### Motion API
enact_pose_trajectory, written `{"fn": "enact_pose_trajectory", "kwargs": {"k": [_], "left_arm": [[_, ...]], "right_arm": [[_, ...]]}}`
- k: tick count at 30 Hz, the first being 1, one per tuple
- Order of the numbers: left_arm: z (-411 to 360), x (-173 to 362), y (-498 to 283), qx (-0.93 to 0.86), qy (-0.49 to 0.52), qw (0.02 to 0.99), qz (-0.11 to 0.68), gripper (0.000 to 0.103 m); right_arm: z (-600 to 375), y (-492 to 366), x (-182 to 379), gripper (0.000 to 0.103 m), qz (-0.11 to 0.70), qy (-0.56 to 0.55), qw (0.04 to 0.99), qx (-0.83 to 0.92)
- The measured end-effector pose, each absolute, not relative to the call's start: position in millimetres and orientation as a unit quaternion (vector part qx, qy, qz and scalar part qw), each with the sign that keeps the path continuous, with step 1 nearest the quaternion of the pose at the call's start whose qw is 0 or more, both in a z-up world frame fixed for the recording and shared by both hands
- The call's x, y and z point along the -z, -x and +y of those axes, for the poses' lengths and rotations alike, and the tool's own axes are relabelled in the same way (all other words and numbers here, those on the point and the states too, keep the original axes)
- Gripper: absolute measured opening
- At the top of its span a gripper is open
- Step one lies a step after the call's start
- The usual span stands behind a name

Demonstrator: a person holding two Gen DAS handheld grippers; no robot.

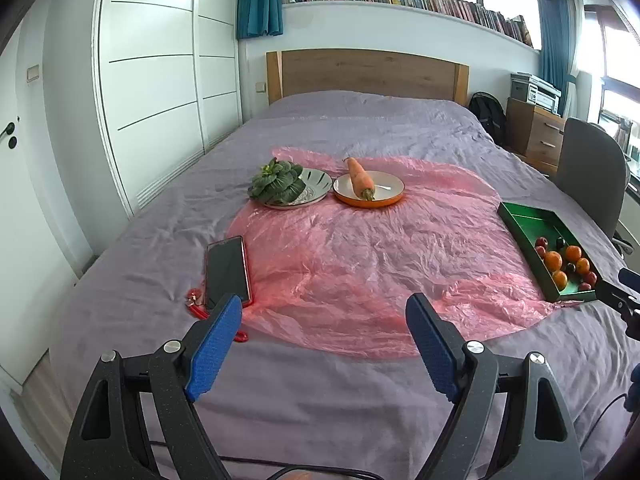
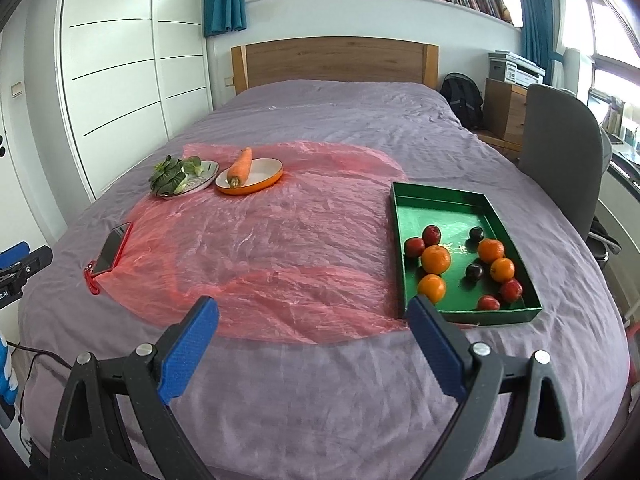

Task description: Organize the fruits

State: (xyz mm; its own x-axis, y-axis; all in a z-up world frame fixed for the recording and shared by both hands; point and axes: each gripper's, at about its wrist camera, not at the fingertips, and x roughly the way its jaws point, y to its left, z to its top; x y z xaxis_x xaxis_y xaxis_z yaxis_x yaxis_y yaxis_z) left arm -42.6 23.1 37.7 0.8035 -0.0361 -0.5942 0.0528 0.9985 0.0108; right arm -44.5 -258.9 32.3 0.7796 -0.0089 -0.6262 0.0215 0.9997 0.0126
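Both hand-held grippers, left point(image 1: 324, 308) and right point(image 2: 312, 312), hang released, nothing held; we approach the green tray point(image 2: 404, 240) squarely, choosing one orange point(image 2: 436, 259).

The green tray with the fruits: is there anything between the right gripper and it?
Nothing visible is in the way. The right gripper is open and empty above the purple bedcover, and only bare cover and the edge of the pink plastic sheet lie before the green tray.

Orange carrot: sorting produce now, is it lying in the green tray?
No, the orange carrot rests on the orange-rimmed white plate, apart from the green tray.
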Motion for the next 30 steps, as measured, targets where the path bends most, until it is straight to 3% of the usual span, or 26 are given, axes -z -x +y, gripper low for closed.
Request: {"fn": "enact_pose_trajectory", "kwargs": {"k": [30], "left_arm": [[10, -14, 19, 0.038, -0.035, 0.939, 0.341, 0.081]], "right_arm": [[-289, 27, -20, 0.103, 0.337, -0.019, 0.94, 0.043]]}}
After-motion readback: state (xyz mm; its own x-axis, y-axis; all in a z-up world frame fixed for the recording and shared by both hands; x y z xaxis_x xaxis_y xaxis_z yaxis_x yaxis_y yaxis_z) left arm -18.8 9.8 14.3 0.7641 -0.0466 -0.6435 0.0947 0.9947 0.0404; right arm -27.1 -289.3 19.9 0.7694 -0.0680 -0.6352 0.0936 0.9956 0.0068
